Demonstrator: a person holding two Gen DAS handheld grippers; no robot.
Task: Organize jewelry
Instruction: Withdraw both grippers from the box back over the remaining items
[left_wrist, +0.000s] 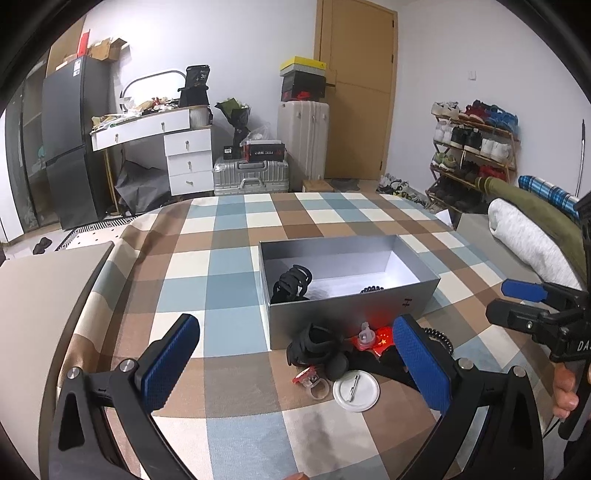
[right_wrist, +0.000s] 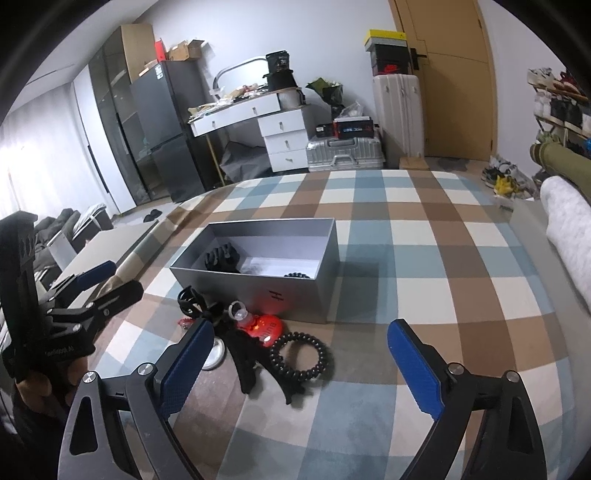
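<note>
On the checked table (left_wrist: 236, 229) sits an open grey box (left_wrist: 354, 314), its long axis running left to right, holding a black hair claw (left_wrist: 293, 282) and a black bead bracelet (left_wrist: 373, 288). Just before its front wall lies a heap: another black claw clip (left_wrist: 314, 347), a red flag badge (right_wrist: 267, 328), a white pin button (left_wrist: 355, 394) and a black coil hair tie (right_wrist: 300, 356). Left gripper (left_wrist: 295, 369) and right gripper (right_wrist: 301, 363) hover over the heap, jaws wide apart, gripping nothing.
</note>
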